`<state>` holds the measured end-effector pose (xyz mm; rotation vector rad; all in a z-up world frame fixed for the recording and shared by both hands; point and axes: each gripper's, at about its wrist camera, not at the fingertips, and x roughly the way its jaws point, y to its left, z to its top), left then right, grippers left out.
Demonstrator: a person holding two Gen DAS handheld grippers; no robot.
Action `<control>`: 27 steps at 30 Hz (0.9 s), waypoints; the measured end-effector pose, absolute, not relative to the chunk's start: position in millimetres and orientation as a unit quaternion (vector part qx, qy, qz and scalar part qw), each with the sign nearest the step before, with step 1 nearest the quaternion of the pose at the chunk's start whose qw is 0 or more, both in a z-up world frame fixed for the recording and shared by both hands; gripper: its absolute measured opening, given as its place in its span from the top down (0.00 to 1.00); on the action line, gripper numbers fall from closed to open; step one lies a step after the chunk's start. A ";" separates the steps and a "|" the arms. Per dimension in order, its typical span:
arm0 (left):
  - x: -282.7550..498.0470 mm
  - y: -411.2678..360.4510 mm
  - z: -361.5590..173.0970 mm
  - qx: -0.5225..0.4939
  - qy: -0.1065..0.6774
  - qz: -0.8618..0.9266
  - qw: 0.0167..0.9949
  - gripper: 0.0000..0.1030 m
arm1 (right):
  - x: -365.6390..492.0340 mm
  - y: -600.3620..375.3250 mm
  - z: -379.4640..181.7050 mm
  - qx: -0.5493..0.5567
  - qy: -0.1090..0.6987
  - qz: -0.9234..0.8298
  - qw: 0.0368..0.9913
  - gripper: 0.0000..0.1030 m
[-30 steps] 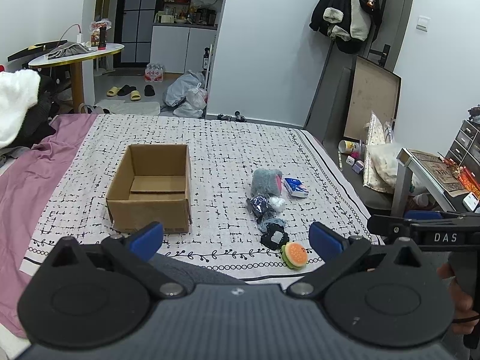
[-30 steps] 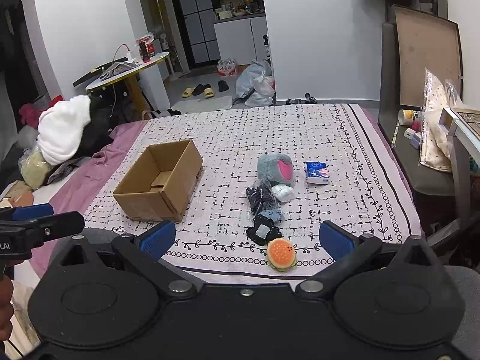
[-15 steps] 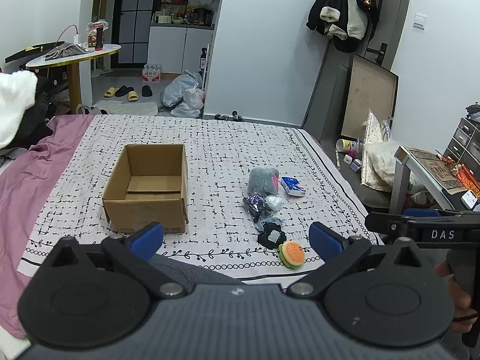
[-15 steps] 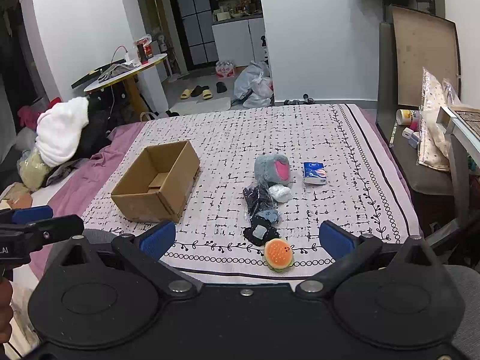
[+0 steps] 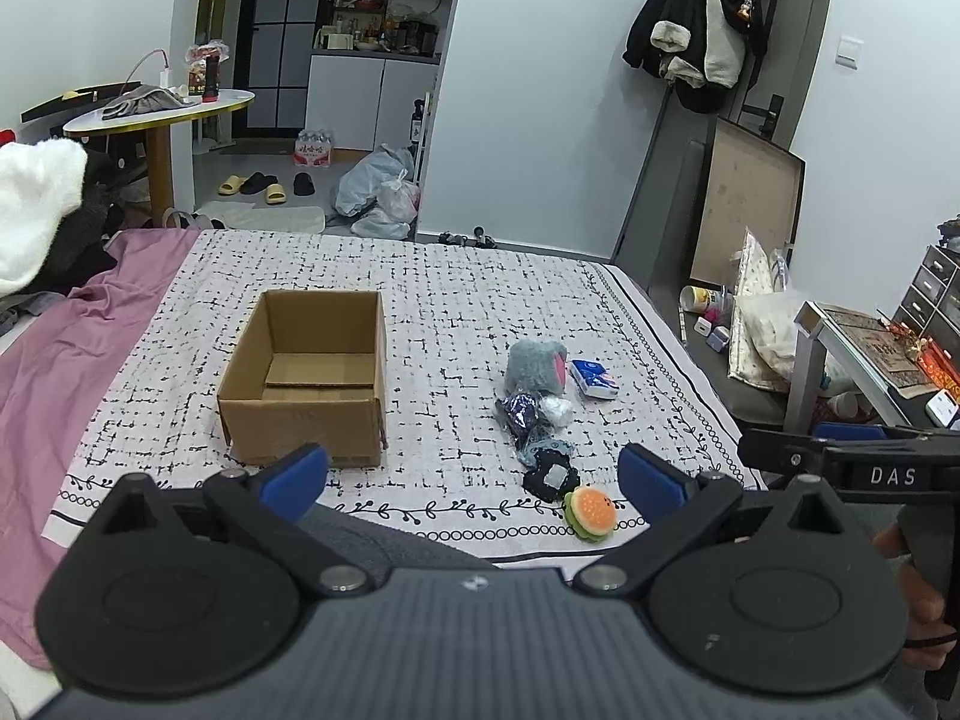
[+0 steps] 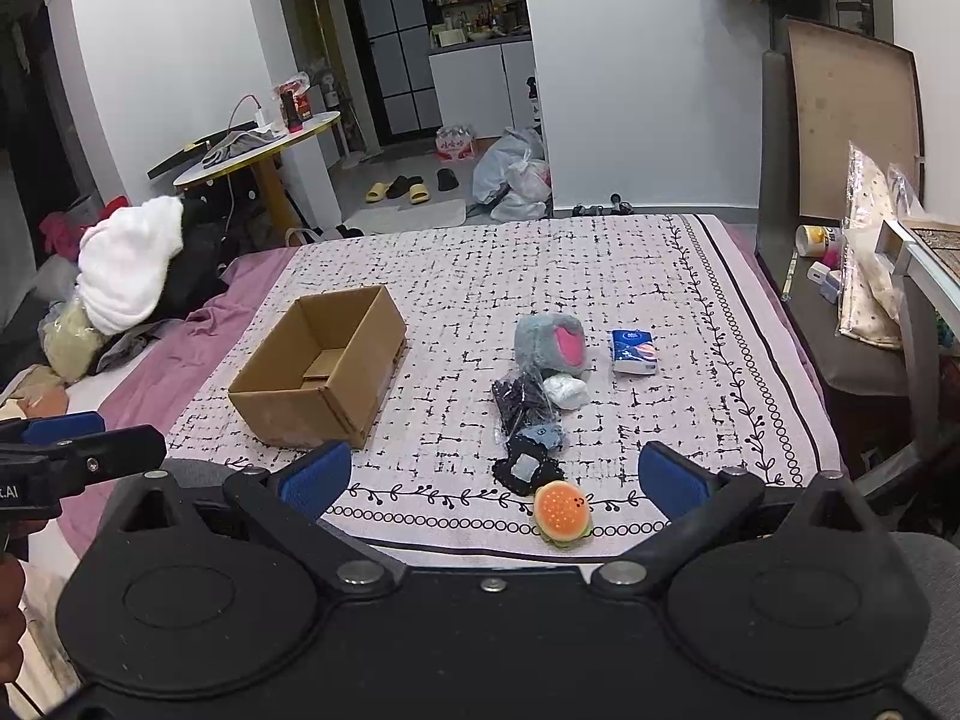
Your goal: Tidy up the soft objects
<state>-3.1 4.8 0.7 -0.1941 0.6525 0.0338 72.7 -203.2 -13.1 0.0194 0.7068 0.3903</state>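
Note:
An open, empty cardboard box (image 5: pixel 312 372) (image 6: pixel 324 372) sits on the patterned bedspread. To its right lies a cluster of soft things: a grey-and-pink plush (image 5: pixel 537 365) (image 6: pixel 555 343), a blue tissue pack (image 5: pixel 594 379) (image 6: pixel 633 351), a white ball (image 6: pixel 565 391), a dark plastic bag (image 5: pixel 519 414) (image 6: pixel 523 399), a black pouch (image 5: pixel 549 476) (image 6: pixel 527 471) and a burger toy (image 5: pixel 591 511) (image 6: pixel 562 514). My left gripper (image 5: pixel 474 477) and right gripper (image 6: pixel 492 471) are open and empty, held back over the bed's near edge.
A purple sheet (image 5: pixel 66 348) covers the bed's left side, with a clothes pile (image 6: pixel 129 273) beyond. A round table (image 5: pixel 159 111) stands at the far left. A chair and desk (image 6: pixel 870 348) flank the bed's right edge.
Both grippers have drifted slightly, so the box and soft things sit a little differently in view. Nothing was gripped or moved.

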 end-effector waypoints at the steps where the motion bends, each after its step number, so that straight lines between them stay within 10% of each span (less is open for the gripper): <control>1: -3.3 5.0 1.6 -0.095 0.319 0.017 0.943 0.01 | 73.3 -203.8 -12.9 0.010 0.344 0.191 0.919 0.00; 27: 21.7 2.6 -9.9 -0.112 0.328 0.011 0.938 0.01 | 87.0 -213.8 -25.7 0.034 0.372 0.185 0.909 0.00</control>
